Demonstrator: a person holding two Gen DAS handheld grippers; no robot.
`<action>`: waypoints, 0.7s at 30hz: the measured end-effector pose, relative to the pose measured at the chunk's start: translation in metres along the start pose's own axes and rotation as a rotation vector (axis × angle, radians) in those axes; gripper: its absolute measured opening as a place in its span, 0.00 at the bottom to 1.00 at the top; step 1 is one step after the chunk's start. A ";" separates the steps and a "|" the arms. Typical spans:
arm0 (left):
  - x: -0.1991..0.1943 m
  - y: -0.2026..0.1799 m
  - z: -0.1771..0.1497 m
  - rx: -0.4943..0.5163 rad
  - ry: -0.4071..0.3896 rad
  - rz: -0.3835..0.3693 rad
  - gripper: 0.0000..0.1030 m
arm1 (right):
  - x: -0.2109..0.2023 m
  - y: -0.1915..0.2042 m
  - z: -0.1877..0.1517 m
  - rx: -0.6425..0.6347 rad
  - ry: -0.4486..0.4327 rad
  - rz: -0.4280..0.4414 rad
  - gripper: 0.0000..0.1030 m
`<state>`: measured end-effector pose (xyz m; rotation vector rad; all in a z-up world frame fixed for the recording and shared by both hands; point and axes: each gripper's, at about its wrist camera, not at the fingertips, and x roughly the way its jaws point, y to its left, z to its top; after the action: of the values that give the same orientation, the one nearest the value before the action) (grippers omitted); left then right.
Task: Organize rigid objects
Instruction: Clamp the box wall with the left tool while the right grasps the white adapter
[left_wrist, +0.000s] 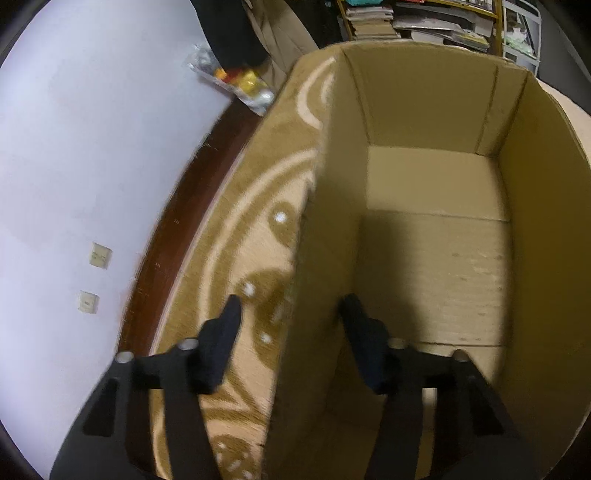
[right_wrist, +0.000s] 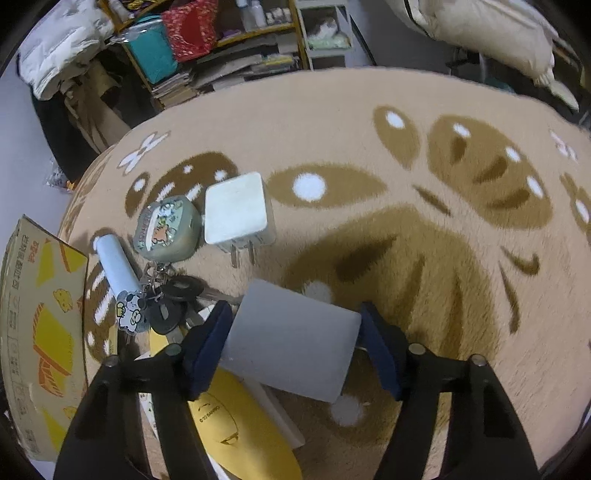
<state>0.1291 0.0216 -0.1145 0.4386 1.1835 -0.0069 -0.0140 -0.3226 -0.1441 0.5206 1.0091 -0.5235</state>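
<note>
In the left wrist view an open cardboard box (left_wrist: 436, 236) stands on the patterned rug, nothing inside it. My left gripper (left_wrist: 291, 314) is open and straddles the box's left wall, one finger outside, one inside. In the right wrist view my right gripper (right_wrist: 295, 325) has its fingers on both sides of a grey block (right_wrist: 291, 343); the left pad touches it, a small gap shows at the right pad. Beyond lie a white charger (right_wrist: 236, 212), a green keychain case (right_wrist: 164, 229), a pale blue tube (right_wrist: 116, 267) and keys (right_wrist: 170, 299).
A yellow card (right_wrist: 236, 424) and a white flat item lie under the grey block. The printed outside of a cardboard box (right_wrist: 40, 332) stands at the left. Shelves with books (right_wrist: 221, 55) and a white wall (left_wrist: 92, 147) border the rug.
</note>
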 end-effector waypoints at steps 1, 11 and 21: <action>0.003 0.000 -0.001 -0.012 0.025 -0.023 0.38 | -0.002 0.002 0.001 -0.010 -0.010 -0.005 0.67; -0.002 -0.004 -0.006 -0.032 0.043 -0.069 0.22 | -0.029 0.025 0.002 -0.103 -0.118 -0.019 0.65; -0.004 -0.011 -0.010 -0.018 0.035 -0.046 0.22 | -0.076 0.081 0.007 -0.168 -0.264 0.163 0.65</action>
<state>0.1159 0.0141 -0.1180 0.3970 1.2271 -0.0280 0.0085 -0.2531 -0.0607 0.3694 0.7434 -0.3475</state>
